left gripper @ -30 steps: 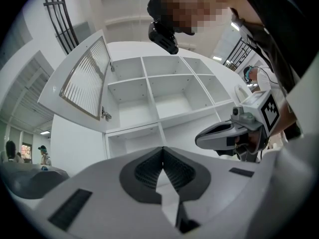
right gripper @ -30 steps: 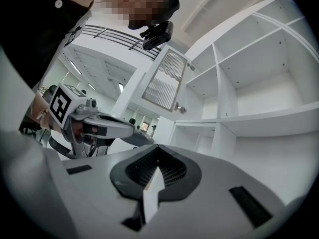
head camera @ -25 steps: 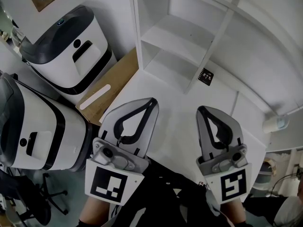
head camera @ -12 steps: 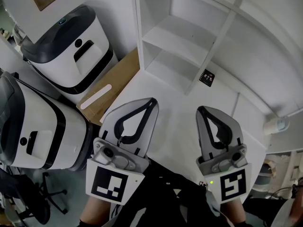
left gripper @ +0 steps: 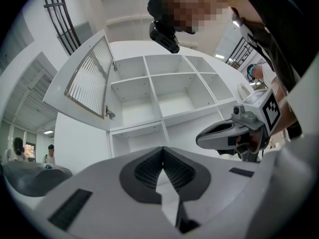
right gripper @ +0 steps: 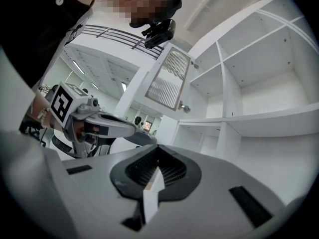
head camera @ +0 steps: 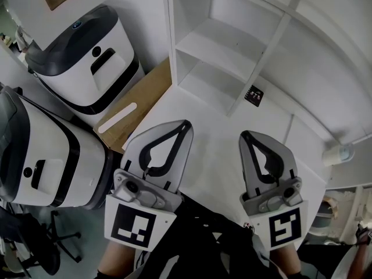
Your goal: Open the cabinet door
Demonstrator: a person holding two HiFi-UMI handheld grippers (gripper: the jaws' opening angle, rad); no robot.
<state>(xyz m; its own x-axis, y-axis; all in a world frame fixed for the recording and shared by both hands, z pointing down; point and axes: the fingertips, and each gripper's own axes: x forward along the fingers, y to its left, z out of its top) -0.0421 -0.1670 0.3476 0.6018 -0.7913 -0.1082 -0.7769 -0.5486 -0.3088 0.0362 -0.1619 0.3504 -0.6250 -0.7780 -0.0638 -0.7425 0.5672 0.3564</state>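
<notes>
Both left gripper (head camera: 186, 123) and right gripper (head camera: 244, 134), fingers (left gripper: 175, 171) together, face the white cabinet (head camera: 216, 42), door (left gripper: 89, 78) open.

The left gripper (head camera: 185, 124) and right gripper (head camera: 244, 135) were held side by side at the near edge, each with its jaws together and empty. Beyond them stood a white cabinet (head camera: 232, 45) with bare shelves and a small black tag (head camera: 253, 95). On the left sat 2 white-and-black machines (head camera: 87, 57) beside a brown board (head camera: 146, 93).
</notes>
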